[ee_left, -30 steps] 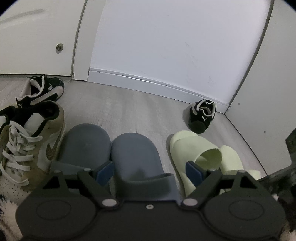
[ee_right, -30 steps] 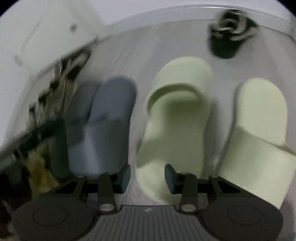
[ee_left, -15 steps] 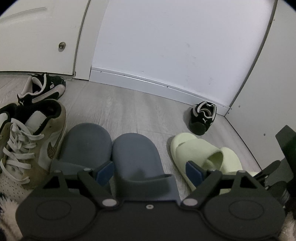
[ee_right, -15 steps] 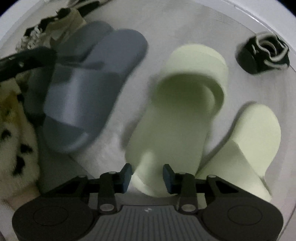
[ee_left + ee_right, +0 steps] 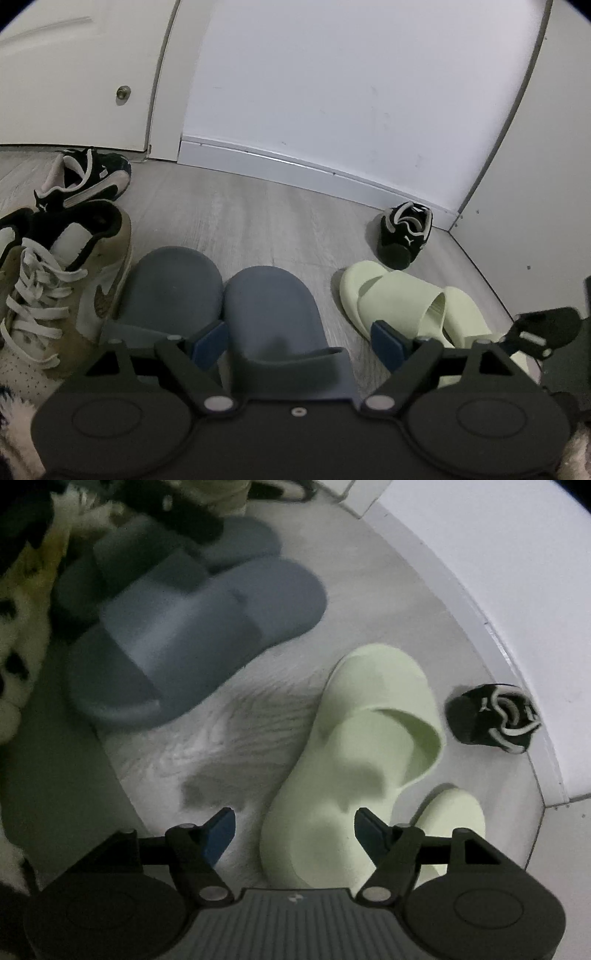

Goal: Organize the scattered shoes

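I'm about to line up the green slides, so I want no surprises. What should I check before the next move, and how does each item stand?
1. Right gripper open: ok, jaws spread wide.
2. Nearer pale green slide between its jaws: not ok, its heel end lies toward the right finger.
3. Second pale green slide paired beside it: not ok, it sits skewed, partly behind the first.
4. Left gripper free: ok, open over the blue-grey slide, not clamping.
5. Small black sneaker clear of the slides: ok, apart near the baseboard.
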### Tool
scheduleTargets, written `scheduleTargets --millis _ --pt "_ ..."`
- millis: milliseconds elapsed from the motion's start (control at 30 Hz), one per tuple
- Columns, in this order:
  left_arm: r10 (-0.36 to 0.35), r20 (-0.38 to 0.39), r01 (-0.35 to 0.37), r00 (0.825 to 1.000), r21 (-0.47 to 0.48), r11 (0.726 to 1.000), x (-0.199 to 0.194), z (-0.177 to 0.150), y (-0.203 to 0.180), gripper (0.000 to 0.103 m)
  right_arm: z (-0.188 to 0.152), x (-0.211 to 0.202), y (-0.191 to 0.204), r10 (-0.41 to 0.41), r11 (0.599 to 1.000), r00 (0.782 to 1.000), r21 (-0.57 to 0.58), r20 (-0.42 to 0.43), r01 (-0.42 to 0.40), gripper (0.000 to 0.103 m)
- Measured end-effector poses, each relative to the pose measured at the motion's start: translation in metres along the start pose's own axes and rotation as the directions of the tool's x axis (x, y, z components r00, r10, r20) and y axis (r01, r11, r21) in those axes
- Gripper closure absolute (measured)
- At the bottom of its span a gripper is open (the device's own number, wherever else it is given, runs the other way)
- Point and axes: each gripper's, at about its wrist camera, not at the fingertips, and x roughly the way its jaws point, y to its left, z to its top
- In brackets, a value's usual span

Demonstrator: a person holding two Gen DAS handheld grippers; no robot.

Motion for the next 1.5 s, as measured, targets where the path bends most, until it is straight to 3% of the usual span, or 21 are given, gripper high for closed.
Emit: scheduleTargets --millis 333,467,533,633,667,700,733,800,833,967,1100,1267,1333,1400,1500 --pt "-0.003 -0.001 0.003 1.000 0.001 1.000 0.001 0.000 0.000 0.017 -0.013 0.023 -0.022 -0.109 0.993 0.988 0.040 -0.105 0.114 0.032" --pt "-0.004 -0.002 0.004 1.000 0.001 1.000 0.001 0.000 0.000 0.017 -0.021 0.038 -0.047 -0.201 0.969 0.964 0.110 -0.175 0.222 0.032" --pt "-0.003 -0.003 0.003 1.000 0.002 1.000 0.001 0.000 0.000 0.017 -0.022 0.042 -0.056 -0.282 0.942 0.937 0.126 -0.209 0.311 0.035" --pt "-0.004 -0.003 0.004 1.000 0.006 1.000 0.002 0.000 0.000 0.017 -0.018 0.024 -0.080 -0.265 0.873 0.953 0.382 -0.146 0.302 0.033" --pt "-0.004 -0.003 0.004 1.000 0.006 1.000 0.003 0.000 -0.001 0.017 -0.016 0.016 -0.089 -0.220 0.826 0.973 0.518 -0.069 0.223 0.031" --pt "-0.005 -0.005 0.006 1.000 0.007 1.000 0.004 0.000 -0.001 0.017 -0.015 0.007 -0.098 -0.181 0.753 0.983 0.647 0.025 0.122 0.020" --pt "-0.006 -0.008 0.006 1.000 0.008 1.000 0.004 0.000 -0.001 0.017 -0.014 0.004 -0.102 -0.162 0.712 0.984 0.700 0.077 0.062 0.014" --pt "-0.005 -0.010 0.006 1.000 0.010 1.000 0.005 0.000 -0.001 0.017 -0.003 0.006 -0.110 -0.136 0.576 0.973 0.814 0.187 -0.076 0.009" --pt "-0.005 -0.009 0.006 1.000 0.010 1.000 0.005 0.000 -0.001 0.017 0.002 0.008 -0.111 -0.139 0.550 0.971 0.831 0.196 -0.089 0.009" --pt "-0.003 -0.004 0.003 1.000 -0.001 1.000 0.003 0.000 0.001 0.017 0.049 0.039 -0.118 -0.251 0.442 0.966 0.895 0.066 0.053 0.009" --pt "-0.006 -0.002 0.006 1.000 -0.021 1.000 0.003 0.001 0.004 0.017 0.077 0.076 -0.122 -0.238 0.370 0.965 0.909 -0.107 0.192 0.009" --pt "-0.014 0.001 0.014 1.000 -0.026 1.000 0.001 0.001 0.004 0.017 0.077 0.096 -0.114 -0.222 0.371 0.962 0.898 -0.161 0.236 0.011" --pt "-0.016 0.003 0.016 1.000 -0.024 1.000 0.001 0.001 0.003 0.017 0.074 0.091 -0.108 -0.239 0.418 0.964 0.885 -0.113 0.208 0.019" --pt "-0.019 0.006 0.019 1.000 -0.024 1.000 0.000 0.001 0.003 0.017 0.072 0.085 -0.099 -0.249 0.552 0.967 0.812 -0.056 0.189 0.027" --pt "-0.020 0.006 0.021 1.000 -0.026 0.999 0.001 0.001 0.004 0.017 0.059 0.078 -0.087 -0.214 0.692 0.976 0.711 0.036 0.125 0.027"
